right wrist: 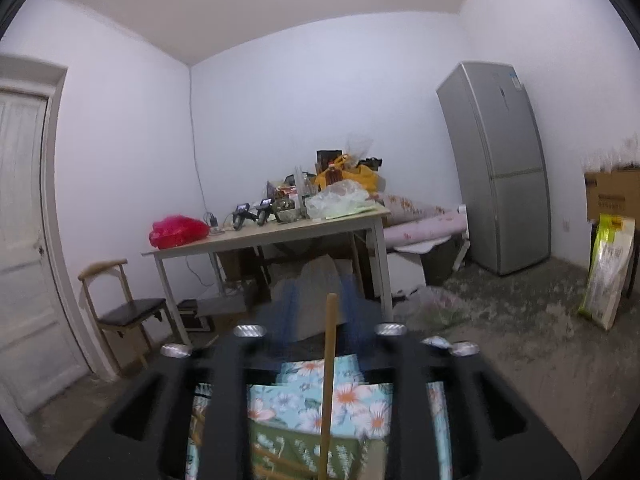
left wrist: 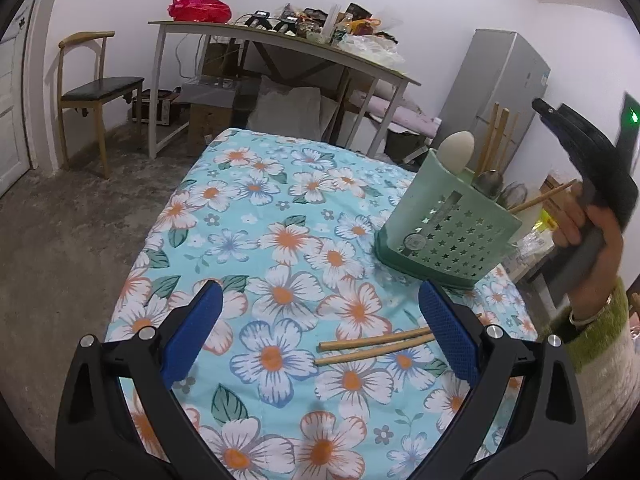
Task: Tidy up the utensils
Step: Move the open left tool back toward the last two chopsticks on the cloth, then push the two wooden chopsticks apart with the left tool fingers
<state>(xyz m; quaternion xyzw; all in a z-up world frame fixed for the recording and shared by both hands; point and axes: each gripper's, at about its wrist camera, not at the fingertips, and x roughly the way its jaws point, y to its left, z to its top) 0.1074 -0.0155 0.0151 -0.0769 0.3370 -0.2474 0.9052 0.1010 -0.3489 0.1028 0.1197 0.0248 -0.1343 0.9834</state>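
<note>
My left gripper (left wrist: 320, 312) is open and empty above the floral cloth (left wrist: 280, 240). Two wooden chopsticks (left wrist: 376, 346) lie on the cloth between its blue fingers, near the right one. A green perforated utensil holder (left wrist: 444, 236) stands at the right with a white spoon (left wrist: 460, 148), metal spoons and chopsticks in it. In the right wrist view my right gripper (right wrist: 330, 304) is shut on one wooden chopstick (right wrist: 327, 380), blurred by motion, above the holder. In the left wrist view that chopstick (left wrist: 544, 198) slants over the holder's rim, under the right hand.
A cluttered table (left wrist: 280, 40) with a red bag (left wrist: 200, 6) stands behind the cloth. A wooden chair (left wrist: 96, 92) is at the left, a grey fridge (right wrist: 500, 168) at the right. Boxes and bags sit on the concrete floor.
</note>
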